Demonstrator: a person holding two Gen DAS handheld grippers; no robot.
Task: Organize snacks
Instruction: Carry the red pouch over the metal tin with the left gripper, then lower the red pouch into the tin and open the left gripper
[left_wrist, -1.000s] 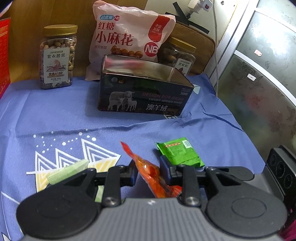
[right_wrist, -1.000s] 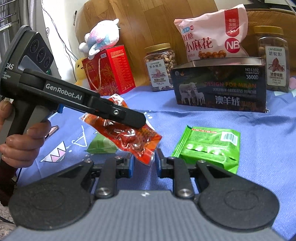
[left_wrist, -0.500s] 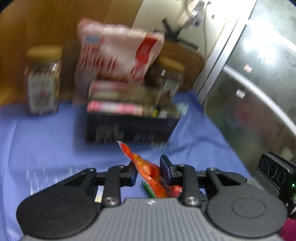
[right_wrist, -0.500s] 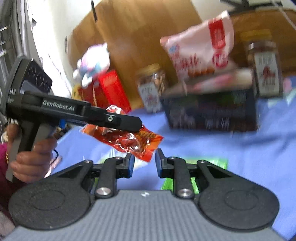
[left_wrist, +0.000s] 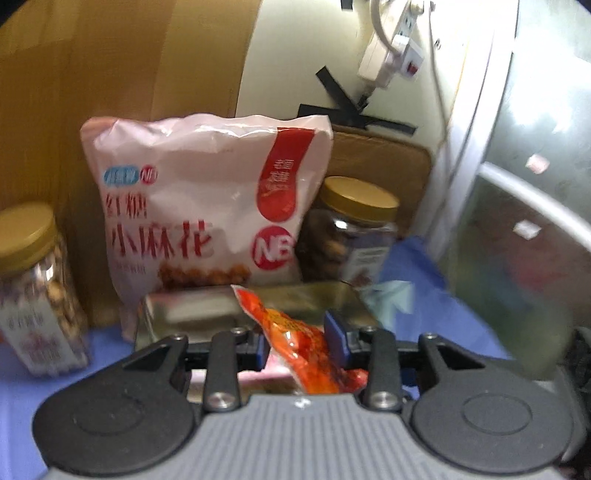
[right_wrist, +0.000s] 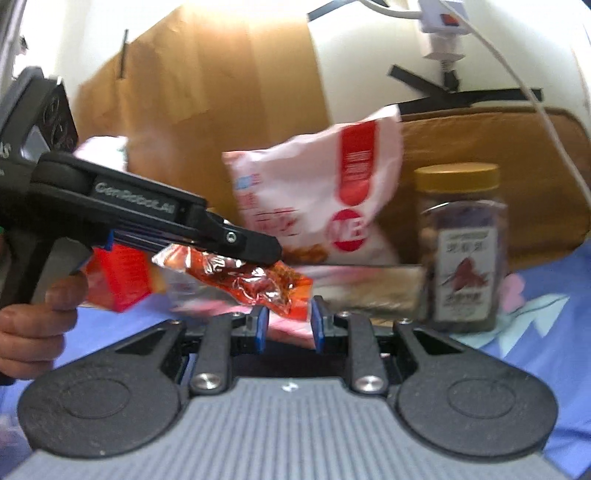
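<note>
The left claw (left_wrist: 297, 338) is found directly above the near rim of the open tin (left_wrist: 207, 314). Its jaws have just been opening, with the red packet (left_wrist: 306, 358) between them. Whether the pads press on it at this moment cannot be told.

The packet's long axis runs forward out of the left claw, its far tip over the tin's mouth. The drop is judged to depend on that alignment: the tin lies straight below and ahead. The left hand is plainly the nearer.

The right claw (right_wrist: 288, 325) is held just short of the tin, jaws parted and gripping nothing. One corner of the packet is seen ahead of its gap.

Inside the tin a pinkish patch is noted. Whether it is contents or a reflection cannot be determined.

Behind the tin a large pink bag (left_wrist: 192, 206) is propped upright. A gold-lidded jar (left_wrist: 354, 236) stands behind the tin to the right, another jar (left_wrist: 33, 288) well to its left; both are filled with nuts.
</note>
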